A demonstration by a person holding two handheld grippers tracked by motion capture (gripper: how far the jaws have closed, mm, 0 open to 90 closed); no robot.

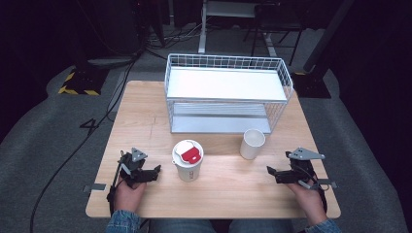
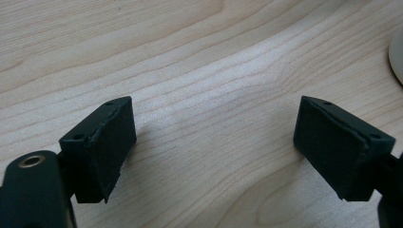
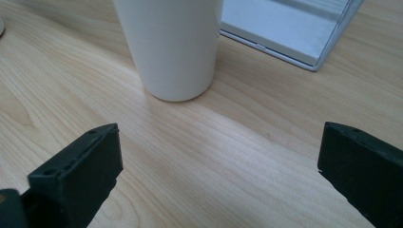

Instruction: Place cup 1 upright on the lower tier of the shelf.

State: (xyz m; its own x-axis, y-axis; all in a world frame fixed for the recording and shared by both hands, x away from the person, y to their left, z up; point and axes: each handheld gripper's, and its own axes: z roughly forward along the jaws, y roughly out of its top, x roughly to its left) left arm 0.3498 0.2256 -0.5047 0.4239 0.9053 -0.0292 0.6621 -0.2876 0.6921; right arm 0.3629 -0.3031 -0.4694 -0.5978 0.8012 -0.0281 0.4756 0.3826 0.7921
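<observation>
A white paper cup with a white lid and a red tab (image 1: 187, 159) stands upright near the table's front middle. To its right stands a plain white open cup (image 1: 252, 143), seen close up in the right gripper view (image 3: 168, 45). My left gripper (image 1: 156, 172) rests low at the front left, open, just left of the lidded cup, whose rounded edge (image 2: 395, 54) peeks in at the right. Its jaws are wide apart over bare wood (image 2: 214, 137). My right gripper (image 1: 270, 173) sits at the front right, open, pointing toward the white cup, with nothing between its jaws (image 3: 218, 171).
A white two-tier wire rack (image 1: 226, 97) stands at the back middle of the wooden table (image 1: 145, 111); its lower shelf (image 3: 285, 28) lies just behind the white cup. Cables and stand feet lie on the grey floor around the table.
</observation>
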